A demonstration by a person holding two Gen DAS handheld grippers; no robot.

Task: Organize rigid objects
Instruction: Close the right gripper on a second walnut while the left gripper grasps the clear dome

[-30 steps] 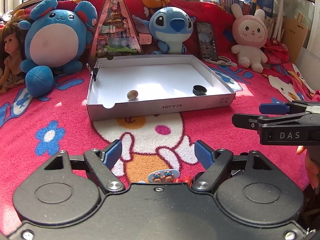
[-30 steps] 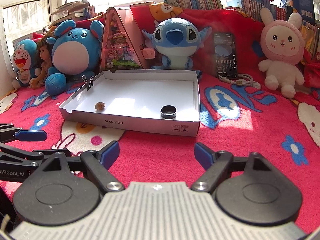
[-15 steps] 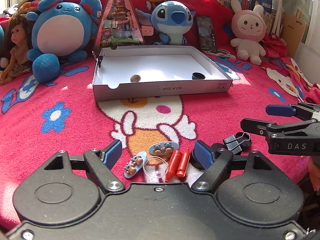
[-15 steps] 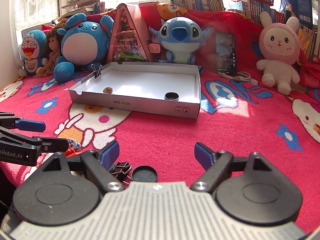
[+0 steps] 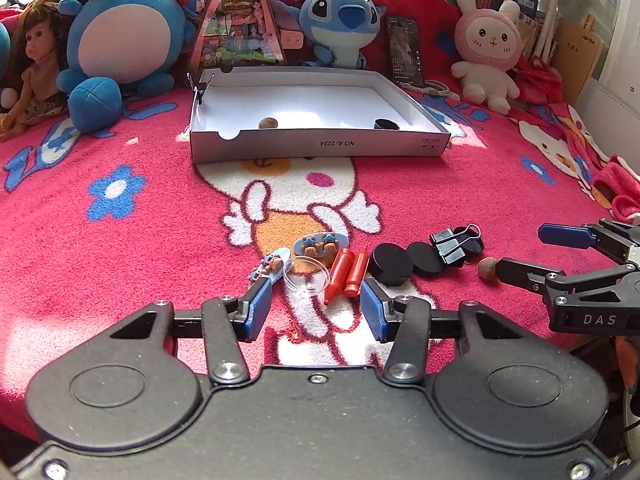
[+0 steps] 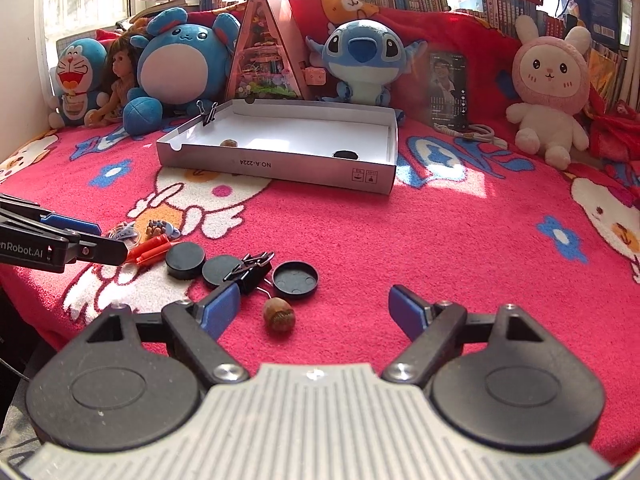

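blanket [image 5: 460,184] red, cartoon print; box [image 5: 320,146] white; clips [image 5: 346,274] orange; discs [image 5: 391,262] black

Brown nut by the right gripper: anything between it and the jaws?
Nothing visible does. The brown nut lies on bare blanket just ahead of the open right gripper, nearer its left finger; the black binder clip sits beyond.

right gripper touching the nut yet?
Apart. The right wrist view shows the nut lying on the blanket between the open right gripper's fingers, with red blanket visible on both sides.

Left hand-held gripper [image 5: 316,306] closing, right [image 6: 314,308] open
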